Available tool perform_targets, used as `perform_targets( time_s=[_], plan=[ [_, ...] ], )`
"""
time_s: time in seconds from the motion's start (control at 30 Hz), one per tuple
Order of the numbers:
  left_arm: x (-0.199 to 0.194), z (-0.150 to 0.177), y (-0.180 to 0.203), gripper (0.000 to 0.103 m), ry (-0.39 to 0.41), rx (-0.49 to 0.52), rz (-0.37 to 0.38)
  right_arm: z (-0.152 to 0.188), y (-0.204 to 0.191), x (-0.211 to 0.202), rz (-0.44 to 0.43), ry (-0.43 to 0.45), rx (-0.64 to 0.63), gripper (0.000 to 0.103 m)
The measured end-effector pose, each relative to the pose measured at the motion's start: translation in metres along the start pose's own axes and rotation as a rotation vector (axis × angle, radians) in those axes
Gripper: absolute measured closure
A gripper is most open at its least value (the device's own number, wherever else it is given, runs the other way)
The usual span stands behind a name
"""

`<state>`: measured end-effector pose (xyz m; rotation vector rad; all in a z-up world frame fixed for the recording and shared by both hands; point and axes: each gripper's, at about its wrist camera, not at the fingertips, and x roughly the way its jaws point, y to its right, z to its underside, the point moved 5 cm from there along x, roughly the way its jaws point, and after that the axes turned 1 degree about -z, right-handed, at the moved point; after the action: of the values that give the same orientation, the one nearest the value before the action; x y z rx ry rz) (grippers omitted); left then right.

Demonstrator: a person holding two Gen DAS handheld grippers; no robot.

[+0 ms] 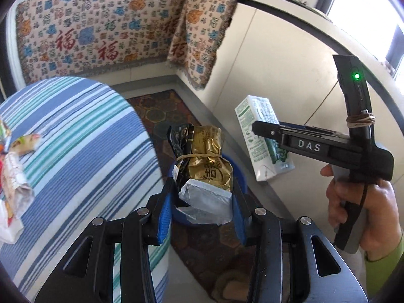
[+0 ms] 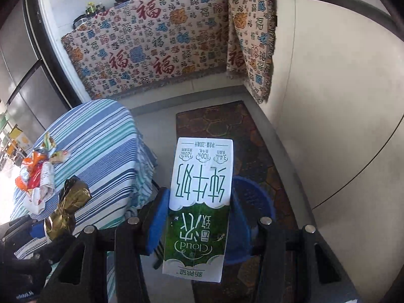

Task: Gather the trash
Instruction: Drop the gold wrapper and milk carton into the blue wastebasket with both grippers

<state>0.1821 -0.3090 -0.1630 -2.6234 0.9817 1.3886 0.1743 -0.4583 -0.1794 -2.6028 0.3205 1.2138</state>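
Note:
My left gripper is shut on a gold and black foil packet tied with a rubber band, held above a blue bin on the floor. My right gripper is shut on a white and green milk carton, upside down, held over the blue bin. The carton and right gripper also show in the left wrist view, to the right of the packet. The packet shows at lower left in the right wrist view.
A table with a blue striped cloth stands at left, with crumpled wrappers on it. A patterned floor mat lies under the bin. A patterned blanket hangs over the counter behind. A white cabinet wall is at right.

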Motion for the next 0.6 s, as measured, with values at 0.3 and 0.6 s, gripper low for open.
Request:
perform_targets(
  time_s=[0.3,0.6],
  plan=[
    [0.072,-0.012,0.012,0.061,-0.042,0.020,0.014,0.000,0.063,0.056,0.011,0.027,0.052,0.053],
    [0.127,-0.003,0.021,0.060,-0.081,0.038,0.005,0.003,0.093,0.093,-0.024,-0.037,0.134,0.052]
  ],
)
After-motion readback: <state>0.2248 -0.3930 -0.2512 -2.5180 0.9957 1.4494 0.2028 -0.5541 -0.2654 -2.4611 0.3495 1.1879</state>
